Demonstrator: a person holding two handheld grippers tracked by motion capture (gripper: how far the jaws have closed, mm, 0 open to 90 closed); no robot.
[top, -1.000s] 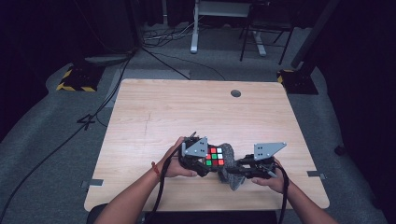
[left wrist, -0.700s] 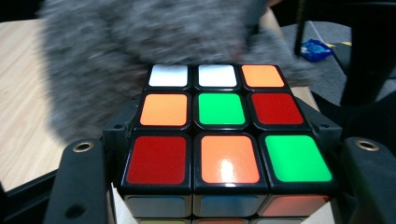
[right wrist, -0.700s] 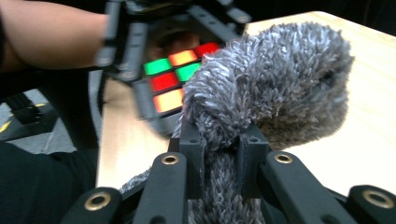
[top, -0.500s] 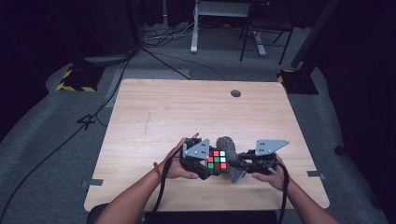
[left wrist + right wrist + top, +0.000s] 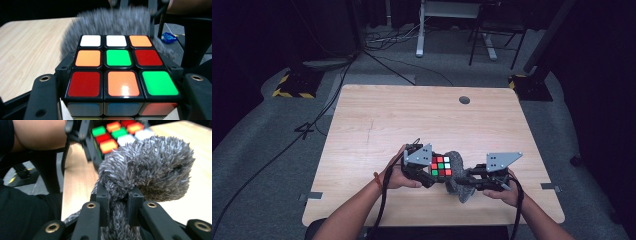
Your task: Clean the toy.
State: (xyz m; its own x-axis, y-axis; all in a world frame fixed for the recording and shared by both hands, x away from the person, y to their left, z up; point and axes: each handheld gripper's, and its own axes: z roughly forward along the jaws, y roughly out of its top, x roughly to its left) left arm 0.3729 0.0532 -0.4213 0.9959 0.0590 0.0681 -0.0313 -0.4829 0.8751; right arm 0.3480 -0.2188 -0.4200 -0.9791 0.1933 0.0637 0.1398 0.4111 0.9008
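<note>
A scrambled Rubik's cube [image 5: 440, 166] is held above the table's near edge with my left gripper [image 5: 433, 175] shut on its sides. In the left gripper view the cube [image 5: 117, 75] sits between the two black jaws, showing red, orange, green and white stickers. A grey fuzzy cloth [image 5: 458, 172] presses against the cube's right side. My right gripper [image 5: 465, 181] is shut on this cloth. In the right gripper view the cloth [image 5: 150, 170] bunches out of the closed jaws of that gripper [image 5: 119, 202], touching the cube [image 5: 112, 135] beyond it.
The wooden table [image 5: 412, 120] has a round grommet hole [image 5: 464, 100] near its far edge. Desk legs, a chair and cables stand on the dark floor beyond. A small blue object [image 5: 169, 38] lies on the floor to the right.
The cube shifted slightly right and back. The cloth now lies higher along the cube's right side, and the right gripper has edged a little to the right.
</note>
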